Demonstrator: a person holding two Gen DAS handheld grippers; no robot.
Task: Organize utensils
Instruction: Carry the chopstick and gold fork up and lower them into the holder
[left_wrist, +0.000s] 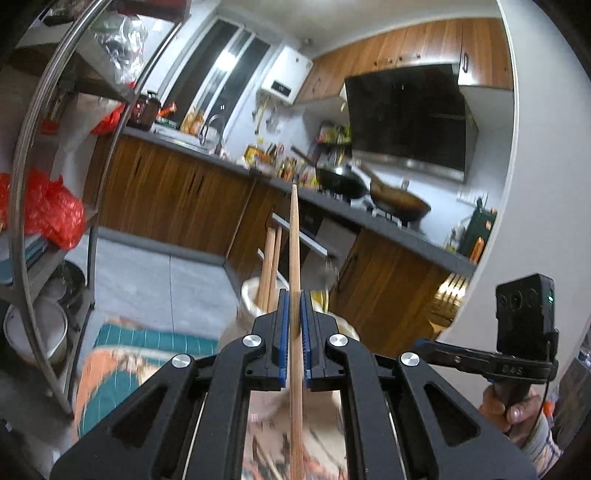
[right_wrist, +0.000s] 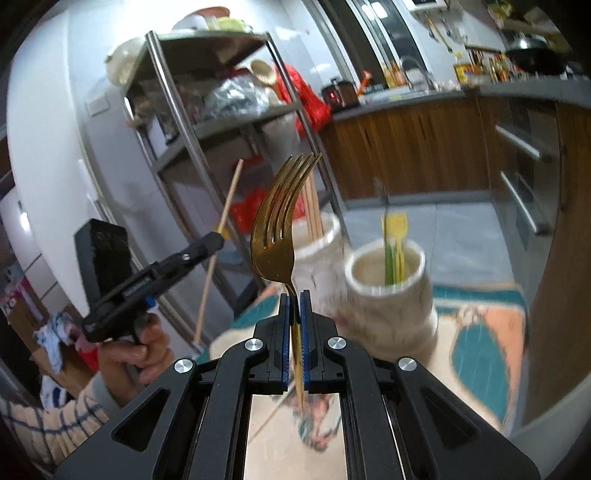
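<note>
My left gripper (left_wrist: 294, 295) is shut on a wooden chopstick (left_wrist: 294, 240) that points up and away, raised over the table. Just beyond its tips stands a cream holder (left_wrist: 251, 295) with two more chopsticks (left_wrist: 269, 266) in it. My right gripper (right_wrist: 294, 295) is shut on a gold fork (right_wrist: 280, 229), tines up. In the right wrist view the chopstick holder (right_wrist: 317, 247) stands behind the fork, and a second cream holder (right_wrist: 388, 291) with green and yellow utensils (right_wrist: 391, 251) stands to its right. The left gripper (right_wrist: 210, 242) with its chopstick (right_wrist: 221, 229) shows at the left there.
A patterned orange and teal cloth (right_wrist: 480, 339) covers the table. A metal shelf rack (right_wrist: 184, 110) with bags and bowls stands beyond it. Kitchen counters with woks (left_wrist: 399, 201) and a sink run along the far walls. A hand (left_wrist: 517, 406) holds the right gripper's handle.
</note>
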